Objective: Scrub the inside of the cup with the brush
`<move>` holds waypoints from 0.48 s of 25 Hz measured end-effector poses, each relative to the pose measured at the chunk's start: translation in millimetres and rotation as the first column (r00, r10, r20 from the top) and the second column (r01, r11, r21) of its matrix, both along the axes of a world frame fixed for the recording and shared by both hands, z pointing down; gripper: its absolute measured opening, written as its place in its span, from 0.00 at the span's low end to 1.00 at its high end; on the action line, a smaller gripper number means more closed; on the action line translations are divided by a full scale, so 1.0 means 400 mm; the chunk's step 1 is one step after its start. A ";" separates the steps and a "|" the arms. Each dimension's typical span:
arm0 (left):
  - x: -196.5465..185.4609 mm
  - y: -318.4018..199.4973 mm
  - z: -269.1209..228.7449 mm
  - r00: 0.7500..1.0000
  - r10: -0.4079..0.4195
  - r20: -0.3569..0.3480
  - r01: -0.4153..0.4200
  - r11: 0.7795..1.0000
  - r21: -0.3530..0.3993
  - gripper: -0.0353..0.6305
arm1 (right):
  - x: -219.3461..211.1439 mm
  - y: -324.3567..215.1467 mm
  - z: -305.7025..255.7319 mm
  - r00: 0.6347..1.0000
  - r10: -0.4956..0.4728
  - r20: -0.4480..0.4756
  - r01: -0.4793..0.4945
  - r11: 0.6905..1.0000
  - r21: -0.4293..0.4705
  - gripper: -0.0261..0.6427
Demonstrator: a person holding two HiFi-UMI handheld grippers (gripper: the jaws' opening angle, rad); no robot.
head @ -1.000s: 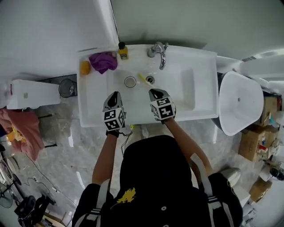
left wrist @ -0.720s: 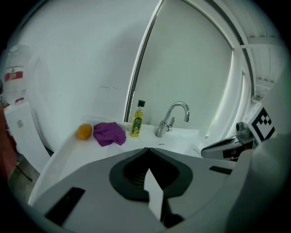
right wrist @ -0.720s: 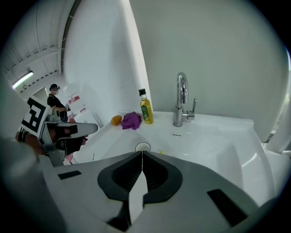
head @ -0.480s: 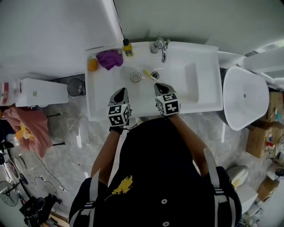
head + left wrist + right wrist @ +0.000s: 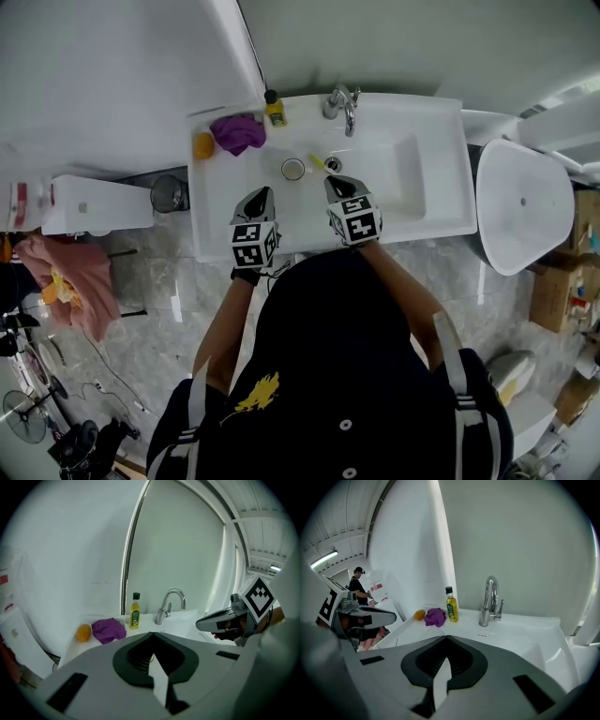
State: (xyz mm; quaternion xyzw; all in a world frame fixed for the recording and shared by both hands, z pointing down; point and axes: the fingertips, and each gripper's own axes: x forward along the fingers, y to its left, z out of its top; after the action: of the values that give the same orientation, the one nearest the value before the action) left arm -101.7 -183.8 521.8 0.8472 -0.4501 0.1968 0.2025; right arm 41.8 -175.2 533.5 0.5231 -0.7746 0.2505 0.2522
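A small white cup (image 5: 293,169) stands upright in the white sink basin (image 5: 375,192), left of the drain. A yellow brush (image 5: 321,163) lies beside it, between cup and drain. My left gripper (image 5: 265,192) hovers over the basin's front, just short of the cup, shut and empty. My right gripper (image 5: 333,181) hangs beside it, short of the drain, also shut with nothing in it. In the left gripper view the jaws (image 5: 152,633) meet and the right gripper (image 5: 220,620) shows at the right. The gripper bodies hide cup and brush in both gripper views.
On the sink's back ledge stand a chrome faucet (image 5: 342,105), a yellow bottle (image 5: 276,111), a purple cloth (image 5: 238,131) and an orange (image 5: 203,145). A white tub (image 5: 520,211) is at the right, a bin (image 5: 169,194) at the left. A person (image 5: 358,588) stands far off.
Both grippers have lifted a little over the front of the basin, side by side. Cup and brush have not moved.
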 end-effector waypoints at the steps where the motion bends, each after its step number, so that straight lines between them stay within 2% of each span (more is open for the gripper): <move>1: -0.001 0.003 0.003 1.000 0.006 0.002 -0.006 1.000 -0.005 0.08 | -0.003 0.004 0.000 1.000 0.000 -0.001 0.000 1.000 0.000 0.08; 4: -0.010 0.010 0.003 1.000 0.012 0.004 -0.012 1.000 -0.003 0.08 | -0.001 0.015 -0.005 1.000 0.017 0.005 -0.017 1.000 0.009 0.08; 9: -0.051 0.011 -0.033 1.000 -0.016 -0.013 0.016 1.000 0.027 0.08 | 0.048 0.020 -0.040 0.991 0.121 0.059 -0.123 0.992 0.030 0.08; 12: -0.058 0.028 -0.047 1.000 0.024 -0.002 -0.024 0.999 0.048 0.08 | 0.053 0.031 -0.063 0.984 0.152 0.091 -0.156 0.987 0.039 0.08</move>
State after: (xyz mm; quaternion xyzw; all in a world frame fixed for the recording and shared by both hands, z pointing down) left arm -124.8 -172.7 502.9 0.8574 -0.4442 0.1872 0.1801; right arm 63.2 -162.9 508.5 0.5757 -0.7476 0.2742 0.1857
